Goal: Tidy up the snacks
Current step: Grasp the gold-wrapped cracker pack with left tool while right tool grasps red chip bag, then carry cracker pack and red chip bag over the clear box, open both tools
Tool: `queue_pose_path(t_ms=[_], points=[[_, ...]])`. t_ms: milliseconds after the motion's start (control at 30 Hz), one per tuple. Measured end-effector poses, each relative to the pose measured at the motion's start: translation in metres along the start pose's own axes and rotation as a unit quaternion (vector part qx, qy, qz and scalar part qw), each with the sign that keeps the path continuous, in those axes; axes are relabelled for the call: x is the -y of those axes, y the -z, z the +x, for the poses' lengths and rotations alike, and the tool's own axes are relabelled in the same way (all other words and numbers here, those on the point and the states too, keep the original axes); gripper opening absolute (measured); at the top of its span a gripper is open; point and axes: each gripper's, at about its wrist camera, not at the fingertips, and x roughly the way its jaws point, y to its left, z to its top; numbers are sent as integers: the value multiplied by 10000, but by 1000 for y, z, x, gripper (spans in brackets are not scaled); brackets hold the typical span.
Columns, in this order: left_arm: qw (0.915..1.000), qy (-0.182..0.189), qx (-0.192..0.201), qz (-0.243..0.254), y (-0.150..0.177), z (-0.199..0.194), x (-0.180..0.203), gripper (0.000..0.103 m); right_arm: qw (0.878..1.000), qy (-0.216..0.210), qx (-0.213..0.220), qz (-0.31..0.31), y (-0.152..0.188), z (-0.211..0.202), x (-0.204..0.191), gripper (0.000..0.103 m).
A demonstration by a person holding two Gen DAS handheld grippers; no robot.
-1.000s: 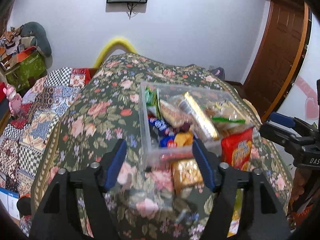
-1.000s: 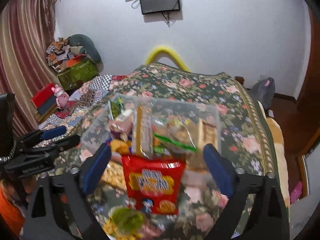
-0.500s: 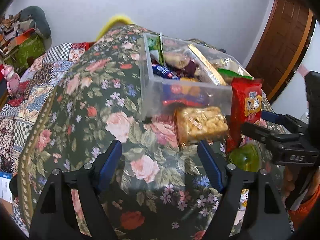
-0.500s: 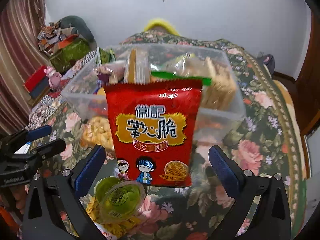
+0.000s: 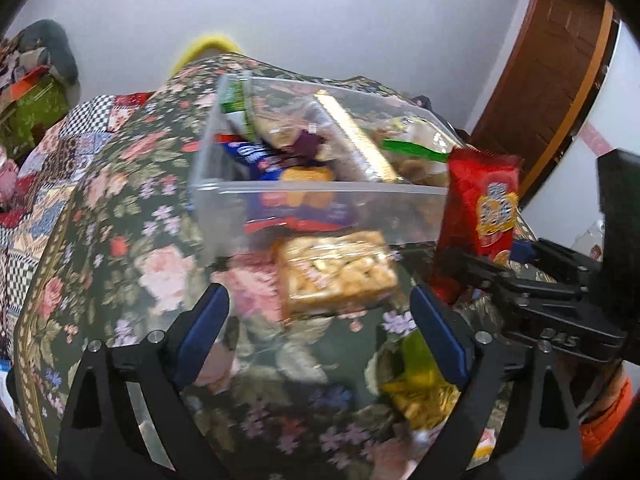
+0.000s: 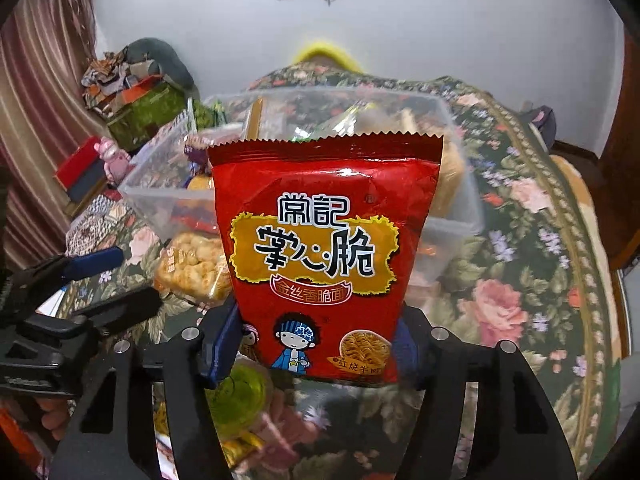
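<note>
Right tool [image 6: 320, 344] pinches the red noodle-snack bag [image 6: 324, 256] upright for loading into the clear bin [image 6: 452, 216]; left tool [image 5: 316, 328] hangs spread above the puffed-snack pack [image 5: 340, 272].

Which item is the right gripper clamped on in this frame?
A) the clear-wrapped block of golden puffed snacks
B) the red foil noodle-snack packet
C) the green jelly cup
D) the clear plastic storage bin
B: the right gripper pinches the lower end of the red foil noodle-snack packet, holding it upright in front of the clear plastic storage bin.
</note>
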Motion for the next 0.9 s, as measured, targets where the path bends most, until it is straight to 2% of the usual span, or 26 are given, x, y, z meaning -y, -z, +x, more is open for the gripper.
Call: queue_pose_path(t_ms=[233, 367, 400, 500, 600, 733, 900], points=[[9990, -261, -274, 257, -11, 36, 22, 94, 9995, -11, 199, 250, 0, -27, 25, 61], [9990, -186, -371, 185, -13, 49, 23, 94, 9996, -31, 214, 171, -1, -31, 28, 61], [9991, -151, -373, 132, -12, 51, 22, 93, 9996, -10, 226, 137, -2, -31, 27, 61], [9991, -129, -404, 29, -8, 54, 16, 76, 9995, -23, 284, 125, -3, -33, 26, 61], [9992, -20, -384, 53, -5, 49, 12, 74, 9993, -105, 302, 170, -3, -33, 26, 61], [9995, -118, -259, 168, 0, 31, 12, 74, 9994, -133, 312, 116, -4, -34, 24, 61], [9994, -127, 77, 315, -8, -2, 15, 73, 9987, -179, 474, 96, -16, -40, 22, 61]])
